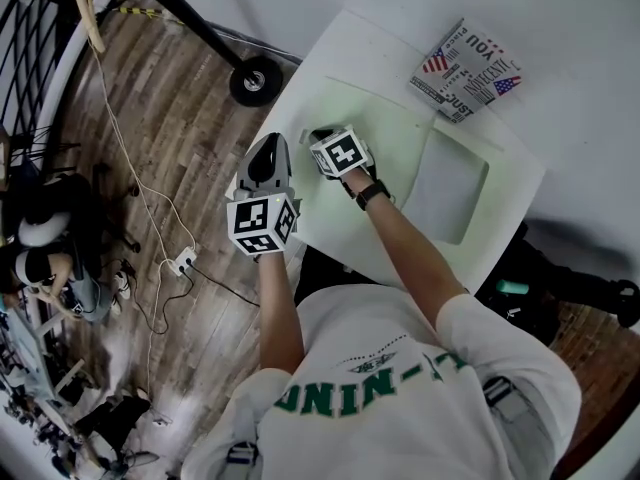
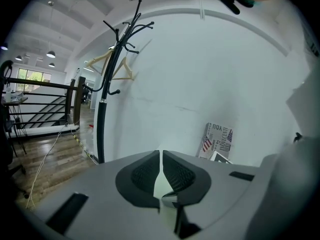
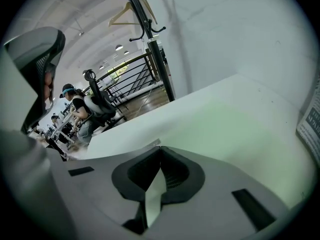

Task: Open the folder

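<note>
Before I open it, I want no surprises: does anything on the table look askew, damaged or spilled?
Nothing stands out. The folder lies flat on the table, and the magazine lies flat near a table corner. Nothing looks spilled, torn or tipped over.

I see the folder (image 1: 385, 133) lying on the counter (image 1: 378, 36), the newspaper (image 1: 467, 70) behind it to the right (coat stand (image 1: 256, 80) off left).
</note>
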`<state>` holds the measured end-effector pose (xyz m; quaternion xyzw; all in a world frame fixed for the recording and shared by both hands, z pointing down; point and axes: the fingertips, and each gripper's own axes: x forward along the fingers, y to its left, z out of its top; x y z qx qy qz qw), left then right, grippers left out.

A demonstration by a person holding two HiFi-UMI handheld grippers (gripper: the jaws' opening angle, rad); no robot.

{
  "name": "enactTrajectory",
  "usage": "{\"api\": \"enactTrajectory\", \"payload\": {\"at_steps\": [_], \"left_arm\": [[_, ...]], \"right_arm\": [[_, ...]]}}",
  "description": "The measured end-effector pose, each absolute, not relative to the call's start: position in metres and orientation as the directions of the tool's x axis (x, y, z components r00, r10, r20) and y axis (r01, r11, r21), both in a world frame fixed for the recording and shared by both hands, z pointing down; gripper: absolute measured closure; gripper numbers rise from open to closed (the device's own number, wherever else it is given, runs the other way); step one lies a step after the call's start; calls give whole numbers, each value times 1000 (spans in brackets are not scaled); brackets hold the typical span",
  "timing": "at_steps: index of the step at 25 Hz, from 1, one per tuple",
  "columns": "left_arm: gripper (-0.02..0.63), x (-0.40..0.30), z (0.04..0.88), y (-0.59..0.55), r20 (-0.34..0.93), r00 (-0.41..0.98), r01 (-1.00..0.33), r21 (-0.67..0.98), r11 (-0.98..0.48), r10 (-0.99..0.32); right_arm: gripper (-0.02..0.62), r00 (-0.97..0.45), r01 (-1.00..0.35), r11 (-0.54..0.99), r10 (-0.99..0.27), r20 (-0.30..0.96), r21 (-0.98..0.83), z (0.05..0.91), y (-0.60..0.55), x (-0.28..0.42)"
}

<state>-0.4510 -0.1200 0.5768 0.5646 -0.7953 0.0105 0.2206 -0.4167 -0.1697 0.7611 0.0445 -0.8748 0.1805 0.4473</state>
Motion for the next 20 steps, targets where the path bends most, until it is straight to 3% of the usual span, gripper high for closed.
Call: {"api": "enactTrajectory", "payload": {"at_steps": [10,20], "left_arm": [[589,-428,544,-123,319,-250,-925,202,323,-914],[589,-379,490,-127,257,-195,-960,148,238,-947]], "right_arm": [[577,-722,-254,915,35,691,-312,692,-175,-395],[577,-791,-364,892,-143,594,-269,612,-193,-328]]}}
